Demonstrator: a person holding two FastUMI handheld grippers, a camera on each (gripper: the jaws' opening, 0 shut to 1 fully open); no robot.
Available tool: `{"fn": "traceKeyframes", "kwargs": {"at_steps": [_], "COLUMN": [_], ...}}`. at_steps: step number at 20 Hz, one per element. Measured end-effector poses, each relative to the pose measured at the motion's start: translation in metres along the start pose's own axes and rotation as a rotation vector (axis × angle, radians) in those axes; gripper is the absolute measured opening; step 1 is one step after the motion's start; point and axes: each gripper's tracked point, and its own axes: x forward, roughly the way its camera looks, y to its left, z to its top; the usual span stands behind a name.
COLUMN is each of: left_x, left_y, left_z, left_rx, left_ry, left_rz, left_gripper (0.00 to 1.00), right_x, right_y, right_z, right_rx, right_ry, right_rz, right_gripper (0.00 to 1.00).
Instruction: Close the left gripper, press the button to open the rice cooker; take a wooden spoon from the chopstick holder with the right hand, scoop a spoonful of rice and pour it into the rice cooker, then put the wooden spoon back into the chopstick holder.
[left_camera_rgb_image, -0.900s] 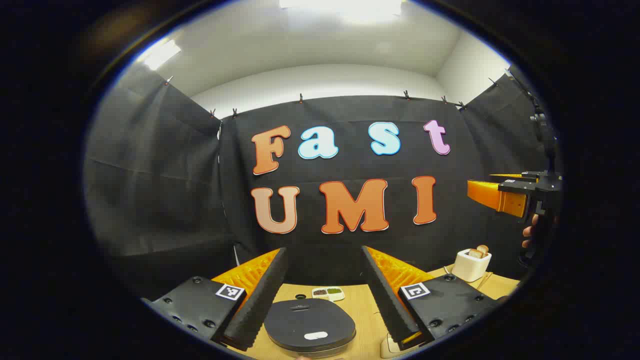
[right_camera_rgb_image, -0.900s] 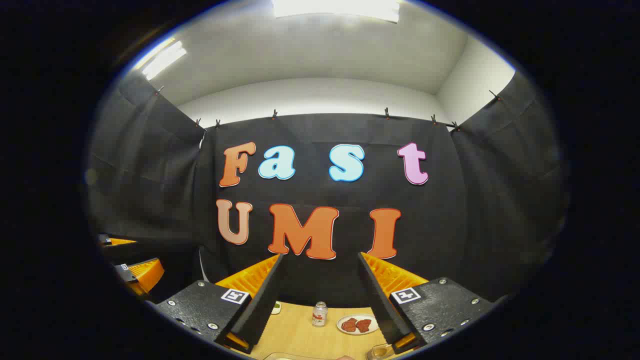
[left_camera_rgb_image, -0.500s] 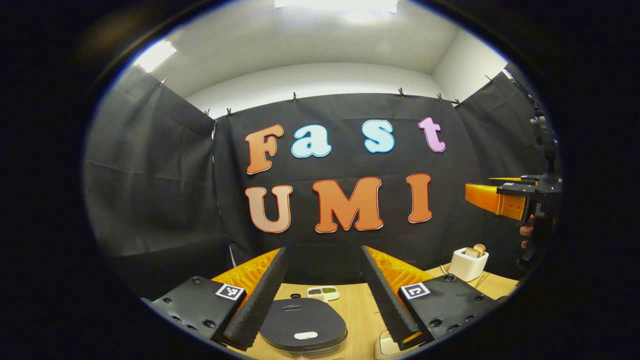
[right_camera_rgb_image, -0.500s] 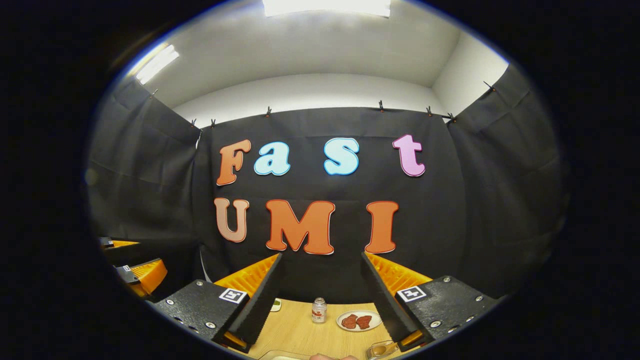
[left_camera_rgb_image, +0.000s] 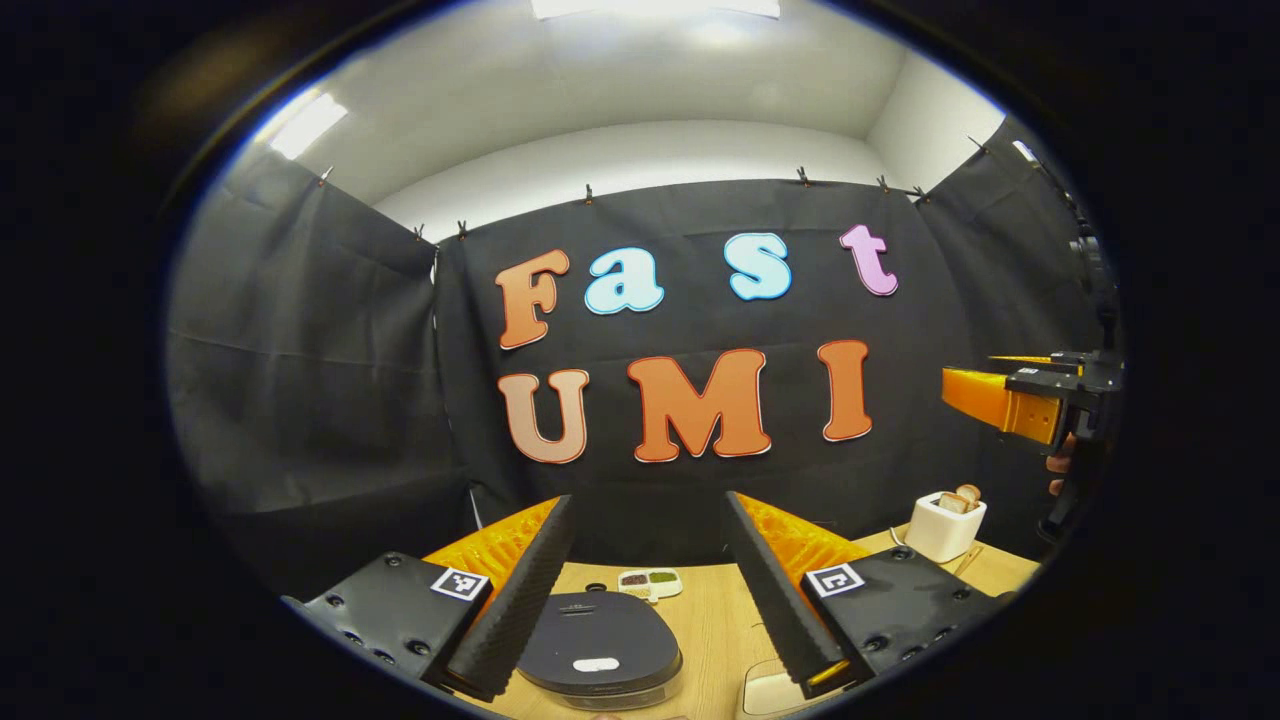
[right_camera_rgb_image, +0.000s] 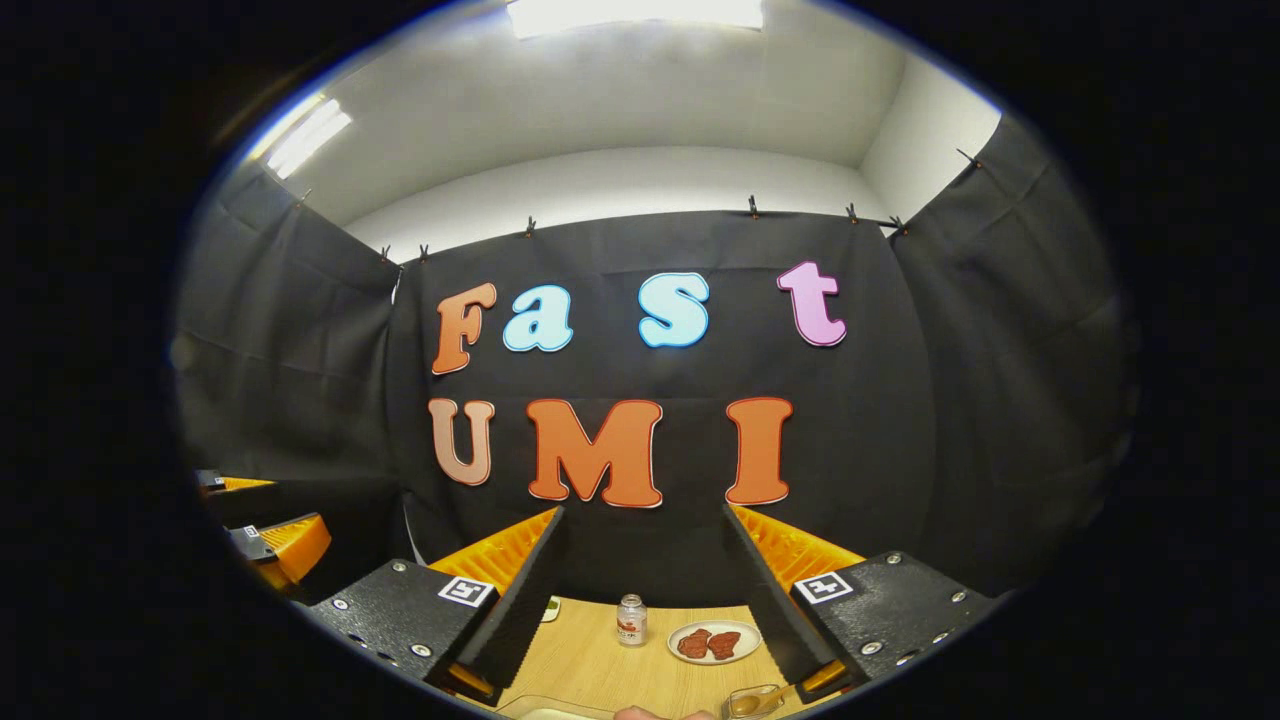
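In the left gripper view the left hand-held gripper (left_camera_rgb_image: 650, 590) is hanging above the bench (left_camera_rgb_image: 715, 625) with its fingers (left_camera_rgb_image: 520, 595) spread wide and nothing between them; just beyond the fingertips the rice cooker (left_camera_rgb_image: 598, 648) is sitting on the bench with its dark lid down and the pale button (left_camera_rgb_image: 596, 664) on the near side of the lid untouched; a pale rounded thing (left_camera_rgb_image: 765, 692) is lying partly behind the right finger, too hidden to name; past the cooker a small divided dish (left_camera_rgb_image: 650, 580) with dark and green fillings is resting near the wall; off to the right a white toaster (left_camera_rgb_image: 948, 522) with bread in its slots is standing on the bench, and above it the right hand-held gripper (left_camera_rgb_image: 975, 392) is being held in the air by a hand (left_camera_rgb_image: 1058, 470).

In the right gripper view that hand-held gripper (right_camera_rgb_image: 640, 590) is likewise gaping wide and gripping nothing; a glass bowl (right_camera_rgb_image: 752, 700) is peeking out beside its right finger; farther on a small jar (right_camera_rgb_image: 630, 619) and a plate (right_camera_rgb_image: 714, 642) with two reddish pieces are standing side by side, apart from each other; the left hand-held gripper (right_camera_rgb_image: 280, 545) is showing at the left edge.

Compared with the earlier frames, the rice cooker is appearing smaller and lower between the left fingers, and both pairs of fingers are remaining as far apart as before.

The bench is light wood; black cloth is hanging clipped around the booth under white walls and ceiling lights (right_camera_rgb_image: 635, 12).
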Motion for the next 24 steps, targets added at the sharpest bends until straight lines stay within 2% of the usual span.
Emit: {"fn": "traceKeyframes", "kwargs": {"at_steps": [1, 5, 6, 7, 10, 12, 13, 14, 15, 16, 21, 24], "left_x": [0.0, 0.004, 0.003, 0.006, 0.015, 0.018, 0.022, 0.023, 0.026, 0.028, 0.043, 0.046], "left_y": [0.001, 0.005, 0.008, 0.013, 0.023, 0.038, 0.034, 0.034, 0.044, 0.044, 0.063, 0.074], "left_z": [-0.003, -0.017, -0.02, -0.023, -0.034, -0.051, -0.059, -0.062, -0.077, -0.088, -0.141, -0.169], "left_rx": [0.009, 0.041, 0.046, 0.05, 0.055, 0.059, 0.036, 0.024, 0.019, 0.002, -0.066, -0.142], "left_ry": [0.007, 0.054, 0.065, 0.074, 0.12, 0.17, 0.202, 0.229, 0.267, 0.32, 0.542, 0.666], "left_rz": [0.016, 0.071, 0.089, 0.108, 0.149, 0.207, 0.179, 0.176, 0.204, 0.187, 0.209, 0.203], "left_gripper": [0.94, 0.94, 0.94, 0.94, 0.54, 0.27, 0.14, 0.07, 0.11, 0.06, 0.06, 0.06], "right_x": [0.0, 0.001, 0.003, 0.002, 0.006, 0.009, 0.01, 0.012, 0.013, 0.014, 0.016, 0.014], "right_y": [0.0, -0.022, -0.026, -0.028, -0.035, -0.039, -0.042, -0.043, -0.045, -0.046, -0.05, -0.055], "right_z": [-0.005, -0.02, -0.022, -0.023, -0.028, -0.029, -0.029, -0.029, -0.031, -0.032, -0.041, -0.047], "right_rx": [0.012, 0.005, -0.004, -0.009, -0.013, -0.014, -0.015, -0.018, -0.023, -0.027, -0.035, -0.04], "right_ry": [0.016, 0.053, 0.056, 0.057, 0.07, 0.07, 0.07, 0.07, 0.072, 0.075, 0.101, 0.121], "right_rz": [0.013, -0.008, -0.013, -0.016, -0.025, -0.036, -0.042, -0.048, -0.054, -0.06, -0.08, -0.093], "right_gripper": [0.94, 0.94, 0.97, 0.94, 0.94, 0.94, 0.94, 0.91, 0.94, 0.94, 0.94, 0.94]}}
